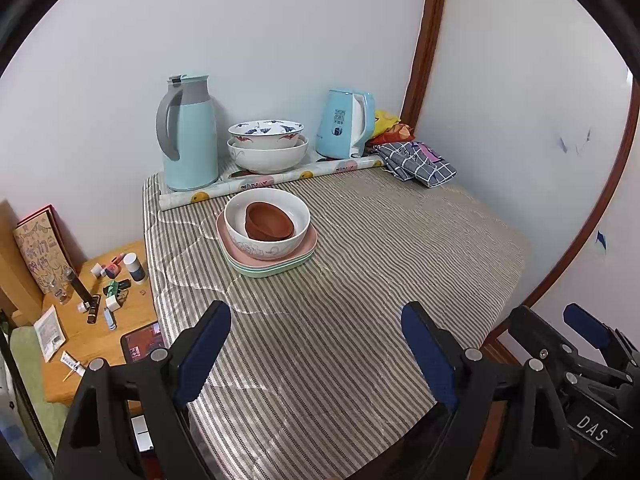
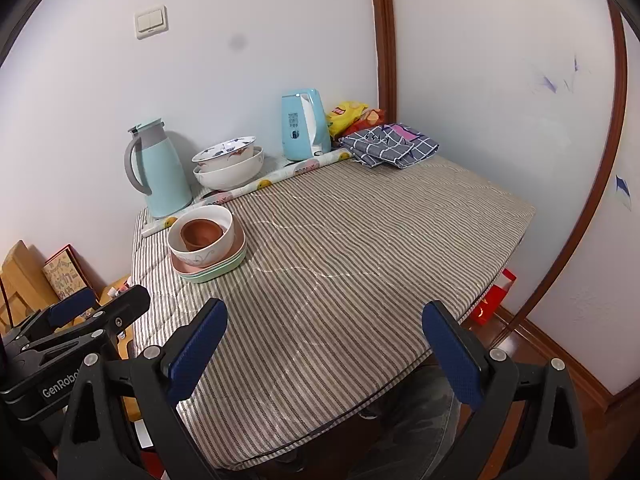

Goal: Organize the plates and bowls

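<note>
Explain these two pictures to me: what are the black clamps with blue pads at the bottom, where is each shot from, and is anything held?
No robot arm here: a person carries hand-held tongs, each with its own camera looking along the fingers. One picture is from the left tongs, the other from the right tongs. Both are open and hold nothing. On the striped tablecloth stands a stack: pink and green plates, a white bowl, brown bowls inside. Behind: two more nested bowls, a thermos jug, a kettle and a checked cloth.
</note>
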`<state>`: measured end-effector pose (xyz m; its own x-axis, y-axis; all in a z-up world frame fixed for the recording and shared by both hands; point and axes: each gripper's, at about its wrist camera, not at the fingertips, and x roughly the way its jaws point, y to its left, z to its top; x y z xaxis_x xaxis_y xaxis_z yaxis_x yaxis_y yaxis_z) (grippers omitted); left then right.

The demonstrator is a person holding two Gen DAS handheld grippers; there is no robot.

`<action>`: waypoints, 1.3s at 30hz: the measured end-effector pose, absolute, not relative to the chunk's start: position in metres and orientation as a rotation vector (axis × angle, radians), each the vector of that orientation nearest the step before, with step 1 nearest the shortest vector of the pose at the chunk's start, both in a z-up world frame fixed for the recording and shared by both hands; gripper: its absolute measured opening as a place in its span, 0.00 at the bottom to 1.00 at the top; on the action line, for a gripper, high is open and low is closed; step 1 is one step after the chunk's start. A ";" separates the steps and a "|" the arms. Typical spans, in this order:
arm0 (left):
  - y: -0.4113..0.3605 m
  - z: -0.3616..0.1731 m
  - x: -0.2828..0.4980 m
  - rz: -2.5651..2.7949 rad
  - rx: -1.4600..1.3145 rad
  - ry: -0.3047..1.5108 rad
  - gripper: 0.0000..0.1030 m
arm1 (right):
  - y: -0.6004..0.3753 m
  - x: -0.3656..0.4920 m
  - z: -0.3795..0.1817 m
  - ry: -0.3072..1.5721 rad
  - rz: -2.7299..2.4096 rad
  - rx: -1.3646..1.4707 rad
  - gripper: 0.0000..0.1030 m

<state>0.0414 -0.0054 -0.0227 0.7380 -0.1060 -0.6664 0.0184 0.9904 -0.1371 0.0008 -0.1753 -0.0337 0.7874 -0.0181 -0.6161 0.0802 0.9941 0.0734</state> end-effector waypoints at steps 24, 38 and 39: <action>-0.003 -0.022 0.040 -0.064 -0.128 0.741 0.85 | -0.173 -0.001 -0.033 0.654 -0.056 0.089 0.94; -0.001 -0.021 0.040 -0.062 -0.127 0.739 0.85 | -0.172 -0.001 -0.031 0.651 -0.061 0.082 0.95; -0.001 -0.021 0.040 -0.061 -0.128 0.739 0.85 | -0.172 -0.001 -0.030 0.651 -0.060 0.083 0.95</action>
<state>0.0395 -0.0006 -0.0215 0.7380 -0.1003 -0.6674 0.0098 0.9904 -0.1381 -0.0011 -0.1722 -0.0305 0.7940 -0.0299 -0.6071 0.0817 0.9950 0.0578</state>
